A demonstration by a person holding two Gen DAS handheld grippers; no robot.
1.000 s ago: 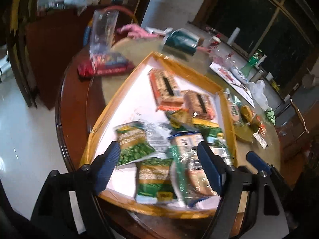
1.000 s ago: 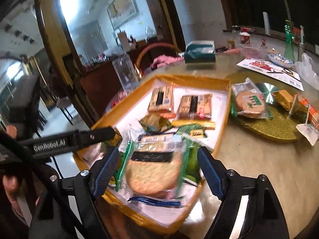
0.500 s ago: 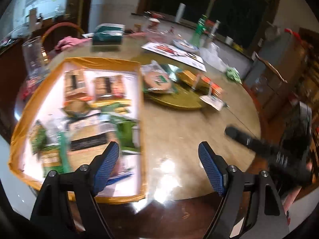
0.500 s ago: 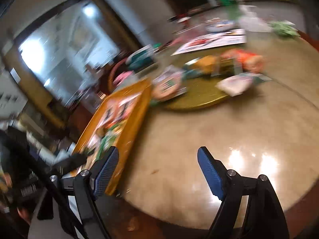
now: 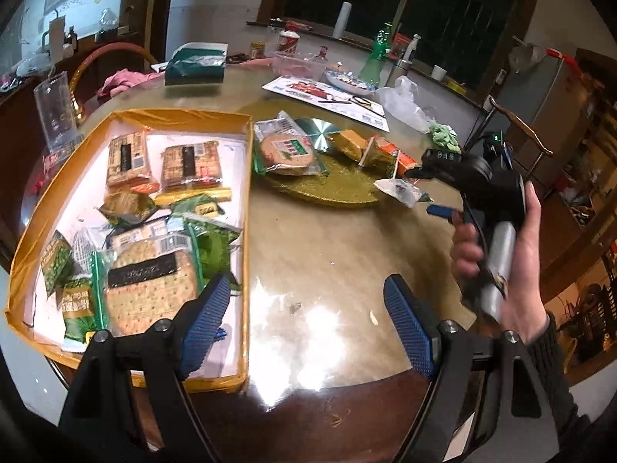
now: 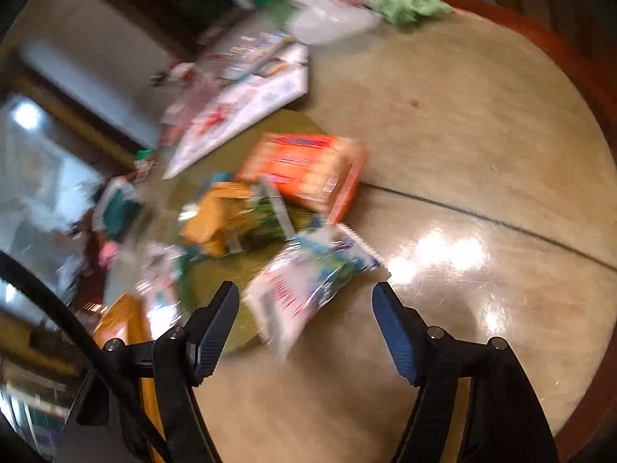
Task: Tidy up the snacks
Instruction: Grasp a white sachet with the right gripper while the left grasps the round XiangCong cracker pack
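Note:
An orange-rimmed tray [image 5: 246, 208] on the round table holds several snack packets, among them a large round cracker pack [image 5: 148, 281]. More snacks lie on a green mat [image 5: 327, 189]: a round cracker pack [image 5: 285, 150], an orange packet [image 6: 308, 173], a yellow packet [image 6: 216, 216] and a white-blue packet [image 6: 308, 285]. My left gripper [image 5: 308, 320] is open and empty above the bare table beside the tray. My right gripper [image 6: 304, 324] is open and empty, with the white-blue packet just ahead between its fingers. It also shows in the left wrist view [image 5: 443, 210].
A green tissue box [image 5: 194, 67], a clear jug [image 5: 56, 104], a flyer [image 5: 327, 96], a white plastic bag [image 5: 401, 100], a green rag [image 6: 408, 4] and bottles stand toward the far side. The table's wooden edge [image 6: 578, 77] curves on the right.
My left gripper has swung right, off the tray to the bare table. My right gripper has left the tray and moved over to the snacks on the green mat. Both stay open.

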